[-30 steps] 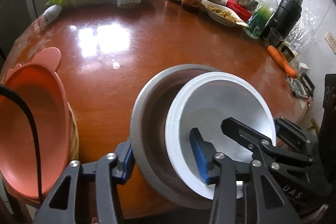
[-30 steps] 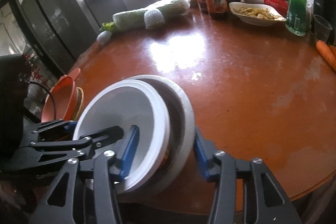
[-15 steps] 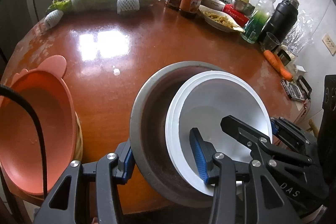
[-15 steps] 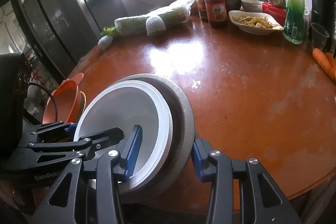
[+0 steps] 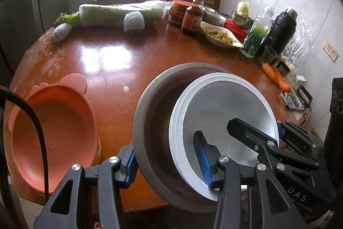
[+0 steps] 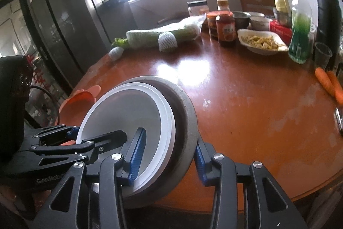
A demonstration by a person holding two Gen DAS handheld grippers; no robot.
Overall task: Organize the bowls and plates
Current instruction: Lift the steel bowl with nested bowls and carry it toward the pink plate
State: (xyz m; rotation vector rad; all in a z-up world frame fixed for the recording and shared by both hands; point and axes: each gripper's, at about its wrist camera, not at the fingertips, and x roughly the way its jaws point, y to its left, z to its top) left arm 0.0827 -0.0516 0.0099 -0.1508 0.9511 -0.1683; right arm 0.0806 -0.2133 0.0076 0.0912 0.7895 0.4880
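Note:
A grey bowl [image 5: 150, 121] with white plates [image 5: 225, 104] nested inside is held above the near edge of the round wooden table [image 5: 120, 70]. My left gripper [image 5: 166, 158] is shut on the stack's left rim. My right gripper [image 6: 168, 151] is shut on the opposite rim of the grey bowl [image 6: 186, 121] and white plates [image 6: 128, 111]. Each gripper shows in the other's view. A pink plate [image 5: 53, 134] with ear-shaped tabs sits at the table's left edge on a yellowish dish, and it also shows in the right wrist view [image 6: 77, 98].
At the table's far side lie a wrapped cabbage [image 5: 120, 14], sauce jars [image 5: 193, 16], a dish of food [image 5: 220, 35], a green bottle [image 5: 255, 38], a black flask [image 5: 278, 31], a glass [image 5: 268, 55] and carrots [image 5: 276, 76]. A dark fridge [image 6: 64, 25] stands at the left.
Both grippers have lifted the bowl stack higher above the table and tilted their views up. The grips have not changed.

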